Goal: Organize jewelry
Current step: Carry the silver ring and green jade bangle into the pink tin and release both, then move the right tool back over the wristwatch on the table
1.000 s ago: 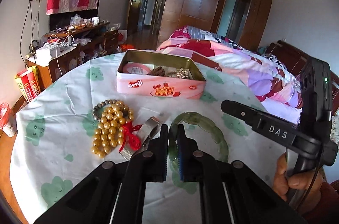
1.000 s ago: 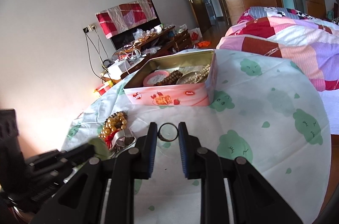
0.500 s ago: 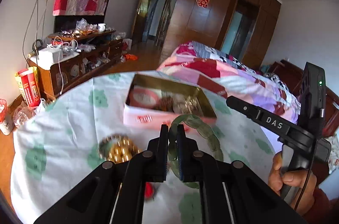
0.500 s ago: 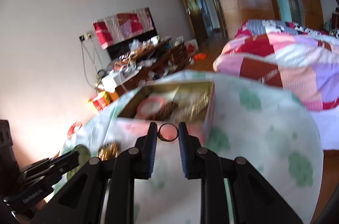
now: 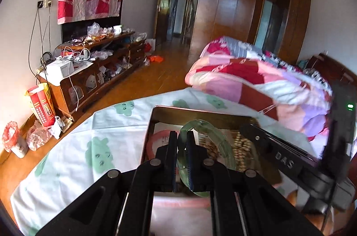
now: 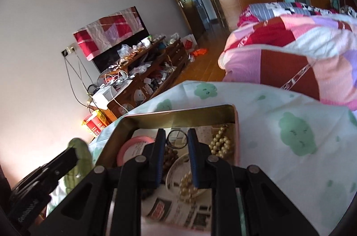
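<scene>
Left claw (image 5: 182, 146) clenched on green bangle (image 5: 219, 138), hoop fanning out ahead and to the right of the tips; right claw (image 6: 176, 142) pinching thin dark ring (image 6: 177, 139) by its edges. Both poised over open tin (image 6: 178, 116), interior directly below and ahead. Right claw seemingly deeper over the tin, probably releasing first

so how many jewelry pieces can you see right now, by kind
green bangle, held in the left gripper: 1
thin dark ring, held in the right gripper: 1
pink bangle in the tin: 1
gold bead strands in the tin: 2
brown bead strand in the tin: 1
total: 6
</scene>
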Available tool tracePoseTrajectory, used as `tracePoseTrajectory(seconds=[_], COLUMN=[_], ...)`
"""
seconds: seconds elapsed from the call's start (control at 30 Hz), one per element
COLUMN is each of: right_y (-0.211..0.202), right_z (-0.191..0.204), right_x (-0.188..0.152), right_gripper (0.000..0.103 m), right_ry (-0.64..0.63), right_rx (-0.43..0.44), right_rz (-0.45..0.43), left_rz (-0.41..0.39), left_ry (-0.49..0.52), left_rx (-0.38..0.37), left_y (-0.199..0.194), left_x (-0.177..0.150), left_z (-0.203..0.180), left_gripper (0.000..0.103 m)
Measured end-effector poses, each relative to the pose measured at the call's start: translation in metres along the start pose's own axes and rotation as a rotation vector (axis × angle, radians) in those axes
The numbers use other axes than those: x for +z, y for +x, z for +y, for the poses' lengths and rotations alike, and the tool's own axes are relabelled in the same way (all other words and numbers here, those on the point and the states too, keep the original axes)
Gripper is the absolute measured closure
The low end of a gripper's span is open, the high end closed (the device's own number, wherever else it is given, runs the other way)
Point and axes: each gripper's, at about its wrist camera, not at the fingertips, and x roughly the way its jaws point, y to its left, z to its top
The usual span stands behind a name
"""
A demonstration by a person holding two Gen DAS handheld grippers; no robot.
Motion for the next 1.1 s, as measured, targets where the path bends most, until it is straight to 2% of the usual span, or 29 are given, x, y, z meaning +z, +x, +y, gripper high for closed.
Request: tracePoseTrajectory(seconds=[0.23, 0.33, 0.4, 0.47, 0.53, 0.63, 0.8, 0.87, 0.97, 1.1], right_y=[0.021, 0.020, 0.016, 0.009, -0.003, -0.021, -0.046, -0.051, -0.050, -0.064], right_z=[-0.006, -0.009, -0.009, -0.008, -0.008, -0.014, -0.029, -0.028, -0.025, -0.019], right_x=[-0.001, 0.001, 0.003, 0.004, 0.005, 0.006, 0.005, 0.004, 0.003, -0.007], right_gripper=[0.079, 0.074, 0.048, 0.041, 0.041, 0.041, 0.041, 0.041, 0.041, 0.041], right_ry=[-0.008, 0.007, 0.014, 0.018, 0.020, 0.039, 0.090, 0.083, 0.070, 0.071], right_rx=[-0.038, -0.016, 0.008, 0.004, -0.031, -0.136, -0.276, -0.321, -0.344, -0.329], right_rz=[0.028, 0.013, -0.008, -0.050, -0.110, -0.200, -0.292, -0.303, -0.251, -0.182], left_rz=[0.069, 0.077, 0.078, 0.090, 0.080, 0.043, 0.056, 0.058, 0.061, 0.052], left_ry=[0.038, 0.044, 0.061, 0.056, 0.046, 0.044, 0.000, -0.026, -0.045, -0.070], left_rx=[0.092, 0.107, 0.119, 0.122, 0.117, 0.133, 0.141, 0.145, 0.147, 0.169], left_y=[0.035, 0.041, 0.041, 0.036, 0.029, 0.006, -0.025, -0.037, -0.053, -0.073], left_x=[0.002, 0.002, 0.003, 0.005, 0.010, 0.009, -0.008, -0.020, -0.036, -0.052], left_z=[-0.004, -0.004, -0.006, -0.005, -0.004, -0.001, 0.011, 0.015, 0.019, 0.026], left_gripper=[0.096, 0.092, 0.085, 0.073, 0.055, 0.044, 0.043, 0.043, 0.043, 0.043])
